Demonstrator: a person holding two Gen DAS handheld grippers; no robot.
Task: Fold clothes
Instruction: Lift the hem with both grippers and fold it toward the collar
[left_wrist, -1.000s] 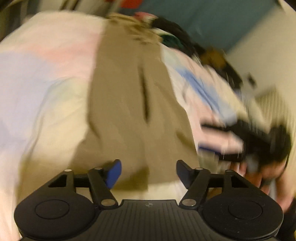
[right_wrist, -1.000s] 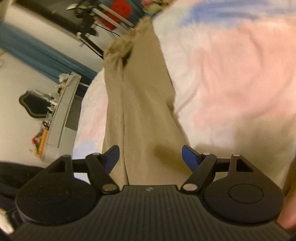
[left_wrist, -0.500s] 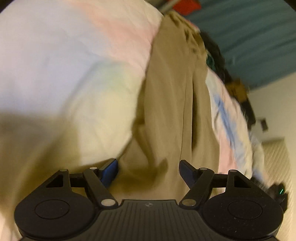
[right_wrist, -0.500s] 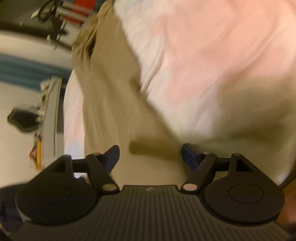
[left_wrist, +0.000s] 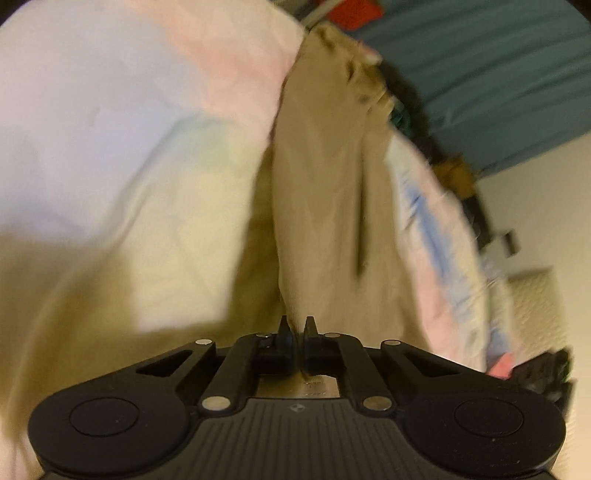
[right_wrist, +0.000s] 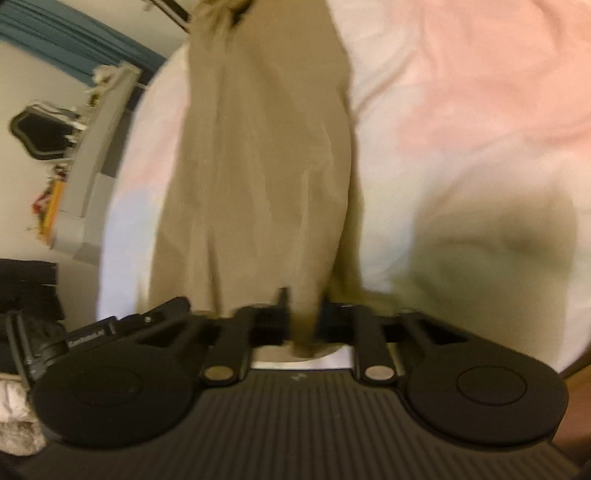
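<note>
Khaki cloth fills both my feeds: the trousers (left_wrist: 325, 192) lie stretched lengthwise on the bed (left_wrist: 110, 129), over its pastel pink, blue and cream cover, with the bunched far end near the bed's far edge. My left hand-held gripper (left_wrist: 295, 326) has its fingers pressed together on the near hem, a thin fold of fabric pinched between them. My right hand-held gripper (right_wrist: 301, 299) likewise clamps a thicker bunch of the same near end. A teal curtain (left_wrist: 498, 74) hangs beyond the bed, and the picture is somewhat blurred.
</note>
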